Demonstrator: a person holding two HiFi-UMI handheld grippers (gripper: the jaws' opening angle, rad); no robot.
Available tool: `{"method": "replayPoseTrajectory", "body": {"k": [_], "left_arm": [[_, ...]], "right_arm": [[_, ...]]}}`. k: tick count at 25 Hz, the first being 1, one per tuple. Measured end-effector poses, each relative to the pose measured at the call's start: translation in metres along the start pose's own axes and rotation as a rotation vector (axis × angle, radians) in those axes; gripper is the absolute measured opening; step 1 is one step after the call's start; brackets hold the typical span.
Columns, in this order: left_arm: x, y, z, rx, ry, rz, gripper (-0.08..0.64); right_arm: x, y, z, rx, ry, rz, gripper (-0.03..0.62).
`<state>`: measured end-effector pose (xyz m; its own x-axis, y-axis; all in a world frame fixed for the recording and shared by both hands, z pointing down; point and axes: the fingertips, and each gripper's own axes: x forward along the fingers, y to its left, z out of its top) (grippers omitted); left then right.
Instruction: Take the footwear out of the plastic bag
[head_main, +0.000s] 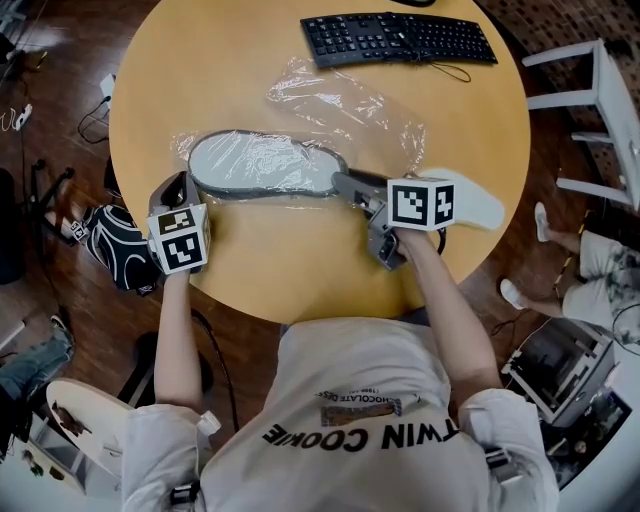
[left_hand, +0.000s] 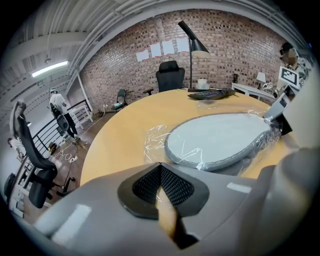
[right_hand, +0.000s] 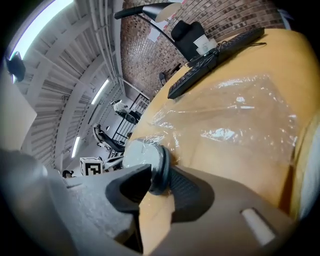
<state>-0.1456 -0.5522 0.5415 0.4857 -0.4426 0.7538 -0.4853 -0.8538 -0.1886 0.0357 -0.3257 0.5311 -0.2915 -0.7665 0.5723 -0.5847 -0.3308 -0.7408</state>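
Observation:
A flat grey piece of footwear lies across the round wooden table, wrapped in a clear plastic bag whose loose end trails toward the keyboard. My right gripper is at the footwear's right end. In the right gripper view its pads pinch the rim of the footwear through the plastic. My left gripper sits at the table's left edge, just short of the footwear's other end. Its jaws are shut with nothing between them.
A black keyboard lies at the table's far side. A white, shoe-shaped object rests under my right hand near the table edge. A black-and-white bag is on the floor at left. A white chair and a person's legs are at right.

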Motion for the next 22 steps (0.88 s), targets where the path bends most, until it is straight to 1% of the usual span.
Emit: {"method": "replayPoseTrajectory", "body": {"k": [3,7,16,22], "left_arm": [[0.001,0.000,-0.001,-0.009,-0.001,0.004,0.003],[-0.001,0.000,-0.003,-0.012,0.003,0.014,0.003],[-0.002,-0.001,-0.001,-0.018,0.022,0.032,0.003],[-0.003,0.000,0.000,-0.022,0.012,0.067,0.003]], "right_arm": [[-0.004,0.002,0.001,-0.001,-0.027,0.007,0.096],[-0.016,0.002,-0.001,0.014,-0.057,0.018,0.086],[-0.046,-0.005,-0.005,0.053,-0.114,0.022,0.078],[-0.070,-0.010,-0.012,0.061,-0.156,0.001,0.078]]}}
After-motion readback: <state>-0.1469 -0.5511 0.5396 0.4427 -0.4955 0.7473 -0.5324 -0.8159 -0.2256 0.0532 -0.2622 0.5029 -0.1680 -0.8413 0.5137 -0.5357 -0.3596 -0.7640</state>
